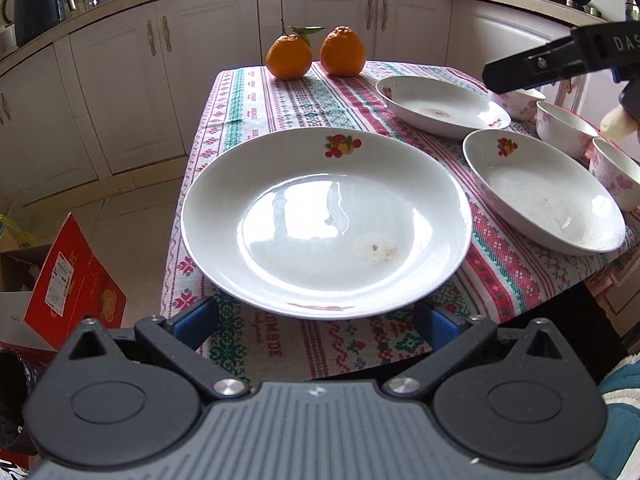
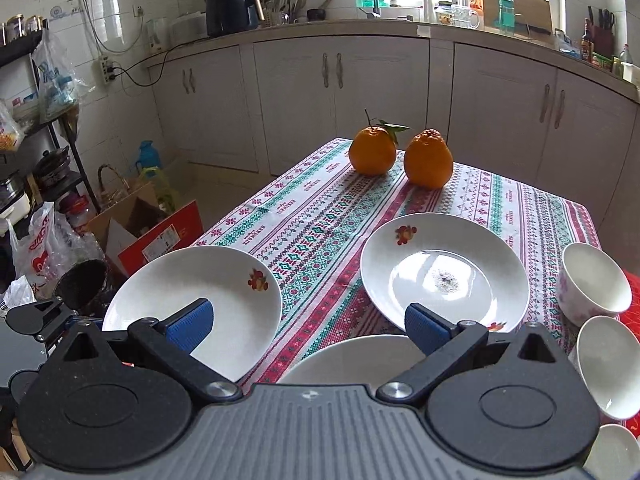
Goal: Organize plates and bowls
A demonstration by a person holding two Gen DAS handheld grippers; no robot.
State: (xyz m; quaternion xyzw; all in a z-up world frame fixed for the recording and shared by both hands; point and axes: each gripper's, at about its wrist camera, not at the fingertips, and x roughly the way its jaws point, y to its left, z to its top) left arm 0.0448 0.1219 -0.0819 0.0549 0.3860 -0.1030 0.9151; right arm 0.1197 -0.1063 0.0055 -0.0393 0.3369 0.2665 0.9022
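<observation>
Plates everywhere on my feeds right now. On the left wrist view, my left tongs are spread wide, blue pads either side of the near rim of a big white ceramic plate with a fruit motif, gripping nothing; whether the pads touch its rim I can't tell. That plate sits at the near left corner of the counter with the patterned red, green and white tablecloth, its near edge overhanging a little. To its right lies a second white fruit-motif plate, and farther back a third white plate with a brown smudge in its well. Along the far right edge I see three white bowls with pink flower print, close together in a row. The right tongs' black arm pokes into view above them. Two orange citrus fruits stand at the far end, one with a leafy stem.

On the right wrist view, my right tongs are also wide open and empty, hovering over the near plate, with the other two plates left and right beyond the pads.
</observation>
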